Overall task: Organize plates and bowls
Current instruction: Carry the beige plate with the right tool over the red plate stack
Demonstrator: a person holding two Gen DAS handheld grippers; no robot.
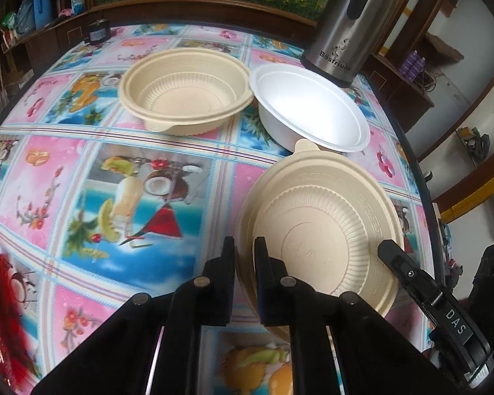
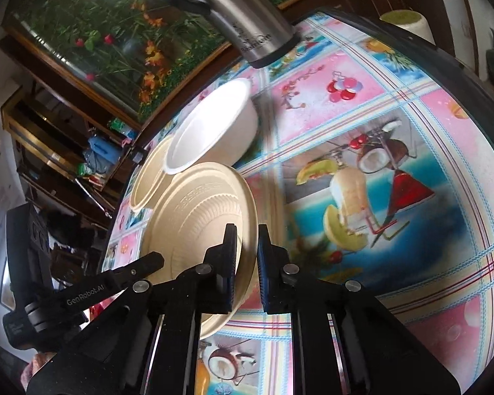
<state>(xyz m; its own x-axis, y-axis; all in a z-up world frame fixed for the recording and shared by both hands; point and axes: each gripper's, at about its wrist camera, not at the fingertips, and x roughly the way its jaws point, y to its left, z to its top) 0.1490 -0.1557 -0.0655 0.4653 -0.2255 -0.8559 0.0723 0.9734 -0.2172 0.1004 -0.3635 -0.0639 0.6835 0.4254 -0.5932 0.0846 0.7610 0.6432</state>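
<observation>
Two tongs, left tongs (image 1: 245, 250) and right tongs (image 2: 247, 240), pinch one tan lid's (image 1: 319, 227) rim; lift level, then seat it on the tan bowl (image 1: 184, 89) at 11 o'clock.

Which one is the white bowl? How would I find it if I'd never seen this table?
Look for the tall steel kettle at the far edge of the fruit-patterned tablecloth. Right in front of it sits the white bowl, beside a beige ribbed bowl. It is the only smooth, plain white dish; the others are beige and ribbed.
</observation>
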